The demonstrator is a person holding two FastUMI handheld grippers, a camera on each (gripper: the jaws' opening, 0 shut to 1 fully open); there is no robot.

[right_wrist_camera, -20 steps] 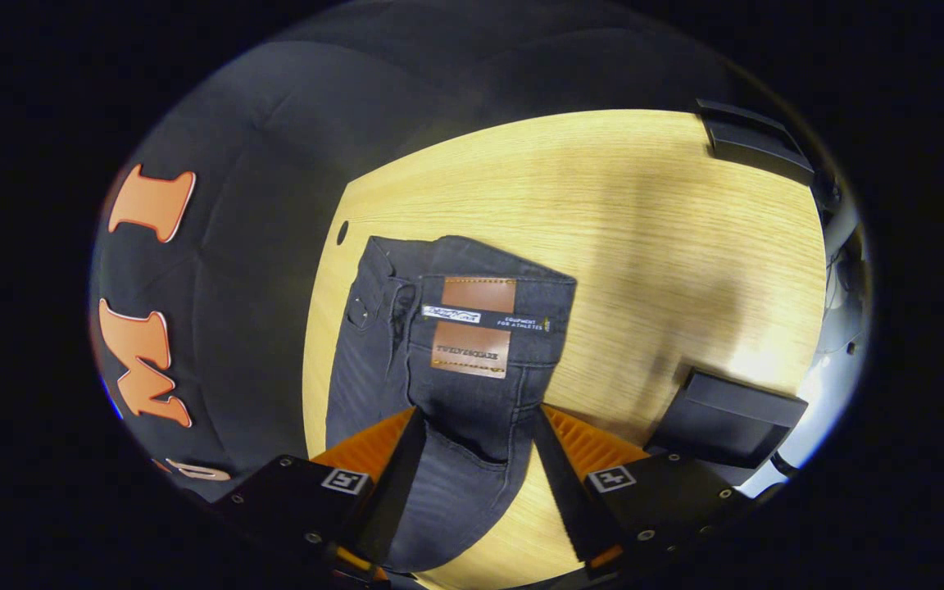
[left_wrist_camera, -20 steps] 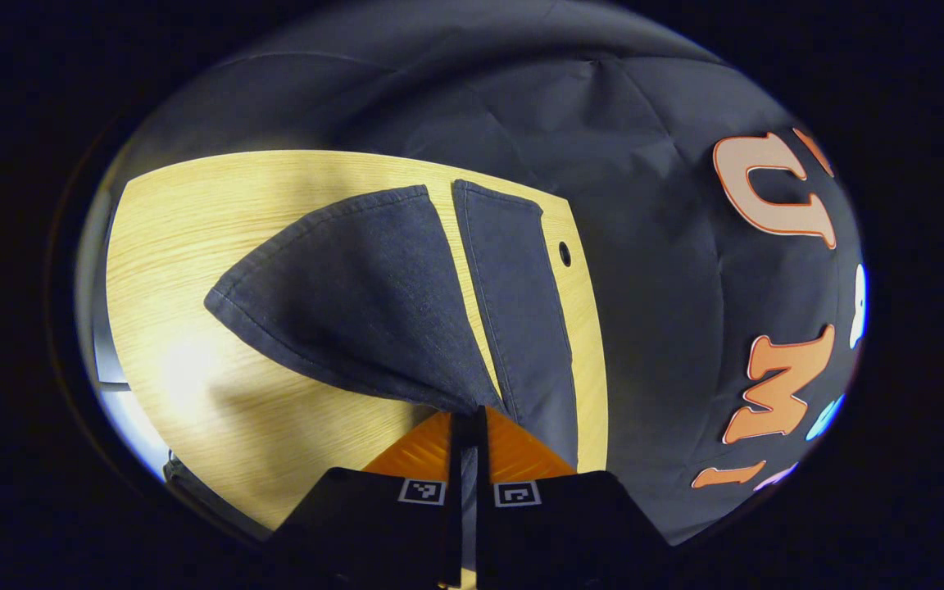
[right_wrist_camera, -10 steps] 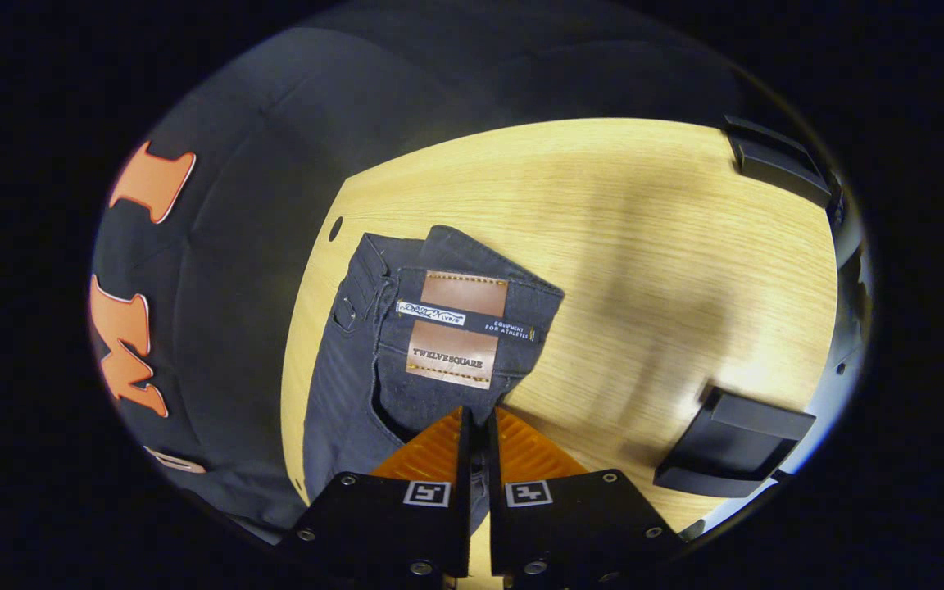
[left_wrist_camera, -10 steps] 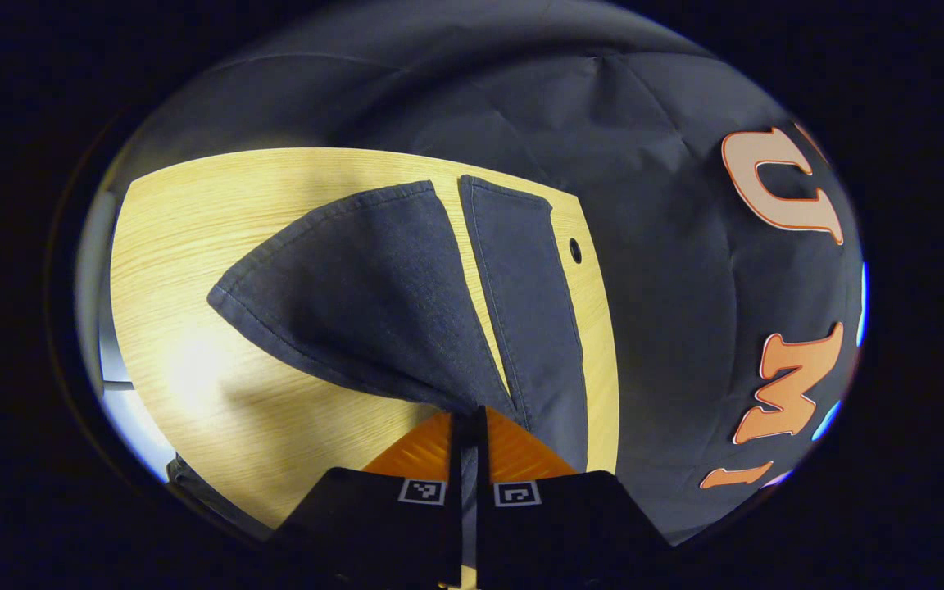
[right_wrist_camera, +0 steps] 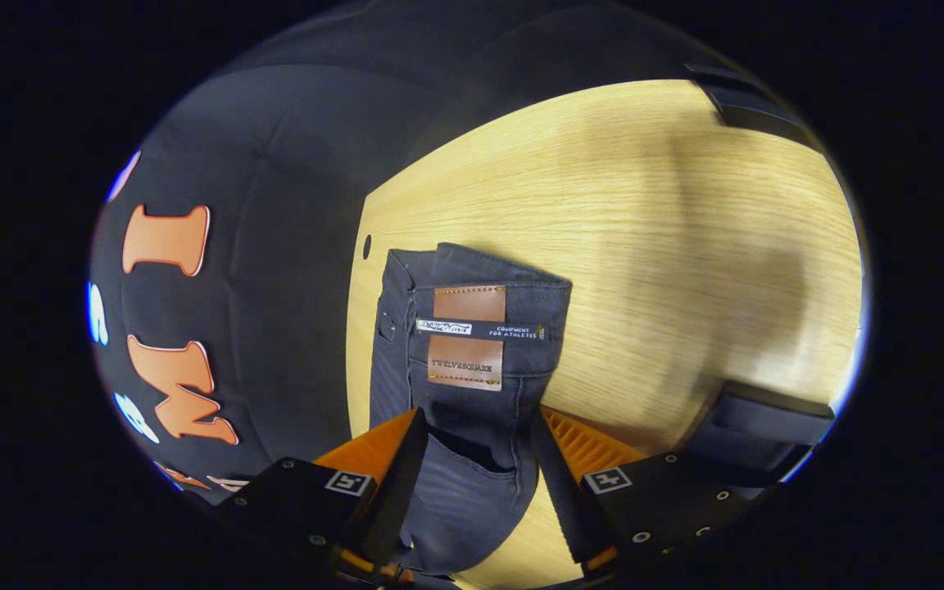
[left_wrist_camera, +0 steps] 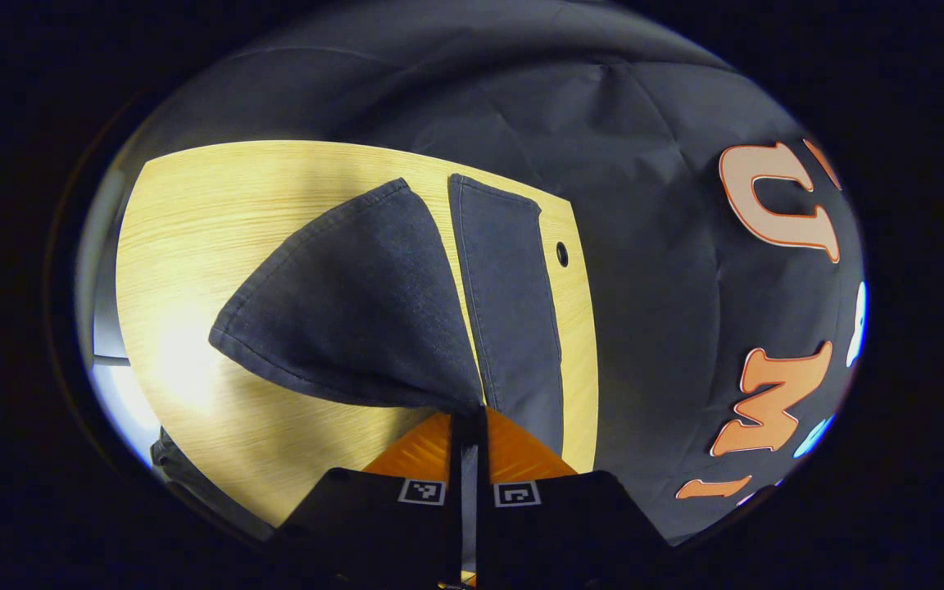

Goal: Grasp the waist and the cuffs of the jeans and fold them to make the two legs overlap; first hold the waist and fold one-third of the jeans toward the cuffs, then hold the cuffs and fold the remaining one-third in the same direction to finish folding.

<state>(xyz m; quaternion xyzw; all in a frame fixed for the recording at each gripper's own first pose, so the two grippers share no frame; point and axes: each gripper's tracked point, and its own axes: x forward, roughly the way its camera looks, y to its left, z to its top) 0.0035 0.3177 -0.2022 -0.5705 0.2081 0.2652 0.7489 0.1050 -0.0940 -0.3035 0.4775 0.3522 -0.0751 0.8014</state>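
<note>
Dark jeans (right_wrist_camera: 472, 344) lay on the wooden table (right_wrist_camera: 669, 246); the left tongs (left_wrist_camera: 469, 426) were pinched tight on a lifted leg cuff (left_wrist_camera: 357, 303), while the right tongs (right_wrist_camera: 472, 459) gaped wide over the waist

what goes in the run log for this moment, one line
left gripper: shut on jeans leg | right gripper: open over waist | jeans on wooden table | legs not yet overlapped

The table (left_wrist_camera: 193, 246) is lit brightly from above, glare patches and soft shadows being cast; edges are bent by fisheye distortion; focus is kept sharp.
</note>
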